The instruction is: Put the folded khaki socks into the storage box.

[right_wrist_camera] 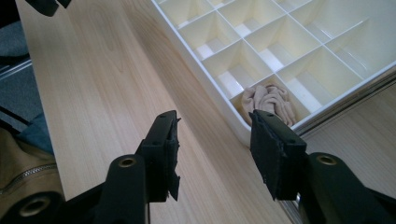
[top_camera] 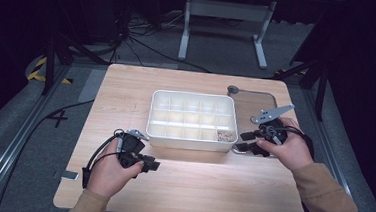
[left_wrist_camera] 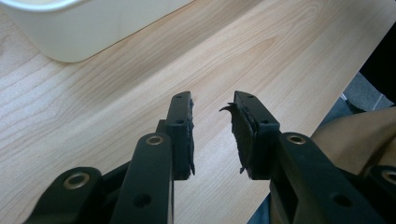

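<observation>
Claw of each hand, left (top_camera: 153,164) and right (top_camera: 243,141), parted and empty above worktop (top_camera: 127,89); crumpled cloth (right_wrist_camera: 270,101) in tray (top_camera: 190,133) corner compartment; best approached squarely from above.

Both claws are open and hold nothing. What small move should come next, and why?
Probably the right claw should lower toward the beige cloth in the near corner compartment of the white tray. Its jaws stand apart with nothing between them, and the cloth is the only content I can see in the tray. The left claw is open over bare table, so it can wait.
</observation>
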A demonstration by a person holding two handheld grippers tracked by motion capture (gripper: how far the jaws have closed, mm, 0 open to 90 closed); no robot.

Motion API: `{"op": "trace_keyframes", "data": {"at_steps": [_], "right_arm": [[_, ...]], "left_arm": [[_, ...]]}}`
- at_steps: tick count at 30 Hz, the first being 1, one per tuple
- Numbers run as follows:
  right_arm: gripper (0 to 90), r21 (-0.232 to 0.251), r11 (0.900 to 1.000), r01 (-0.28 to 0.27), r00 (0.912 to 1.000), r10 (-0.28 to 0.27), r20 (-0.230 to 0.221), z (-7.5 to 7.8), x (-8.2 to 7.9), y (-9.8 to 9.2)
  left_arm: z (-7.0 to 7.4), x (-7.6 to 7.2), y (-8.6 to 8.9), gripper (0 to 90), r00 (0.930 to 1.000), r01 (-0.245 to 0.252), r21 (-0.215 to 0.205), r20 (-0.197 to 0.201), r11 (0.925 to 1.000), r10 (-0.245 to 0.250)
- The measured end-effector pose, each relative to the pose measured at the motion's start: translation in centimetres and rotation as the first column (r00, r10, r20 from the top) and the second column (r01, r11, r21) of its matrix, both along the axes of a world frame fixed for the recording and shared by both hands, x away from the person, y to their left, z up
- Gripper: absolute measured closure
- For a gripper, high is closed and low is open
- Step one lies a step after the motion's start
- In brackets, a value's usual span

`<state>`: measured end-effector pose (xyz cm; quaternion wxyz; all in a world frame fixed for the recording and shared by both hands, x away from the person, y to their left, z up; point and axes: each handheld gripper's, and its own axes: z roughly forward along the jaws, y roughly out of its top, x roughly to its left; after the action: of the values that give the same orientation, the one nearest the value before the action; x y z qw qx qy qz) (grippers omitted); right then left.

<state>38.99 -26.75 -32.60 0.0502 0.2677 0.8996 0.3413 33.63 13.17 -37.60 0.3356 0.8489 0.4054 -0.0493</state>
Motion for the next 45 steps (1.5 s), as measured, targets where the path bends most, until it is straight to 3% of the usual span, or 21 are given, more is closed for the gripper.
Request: {"op": "trace_keyframes", "data": {"at_steps": [7,18,28,39,45], "right_arm": [[47.1,0.064,0.998,0.021,0.9996,-0.023,0.017,-1.1,-2.4,-1.4],[46.1,0.073,0.996,0.046,0.9980,-0.049,0.041,-2.8,-4.6,-1.9],[45.6,0.108,0.992,0.064,0.9978,-0.065,0.009,-6.4,-5.7,-2.0],[45.2,0.049,0.998,0.043,0.9990,-0.042,-0.017,-9.3,-5.9,-1.3],[45.2,0.003,0.999,0.047,0.9989,-0.047,0.001,-10.7,-6.1,-0.8]], "left_arm": [[-0.1,0.0,-0.1,67.4,1.0000,0.005,0.005,-0.004,1.0000,-0.005],[-0.1,0.0,-0.3,66.4,0.9999,0.011,0.012,-0.001,0.9999,-0.011],[-0.3,0.0,-0.4,66.3,0.9999,0.015,0.015,-0.007,0.9998,-0.015],[-0.6,0.2,-0.4,65.5,0.9997,0.021,0.028,-0.016,0.9994,-0.021],[-1.0,0.3,-0.5,64.6,0.9986,0.031,0.038,-0.045,0.9988,-0.029]]}}
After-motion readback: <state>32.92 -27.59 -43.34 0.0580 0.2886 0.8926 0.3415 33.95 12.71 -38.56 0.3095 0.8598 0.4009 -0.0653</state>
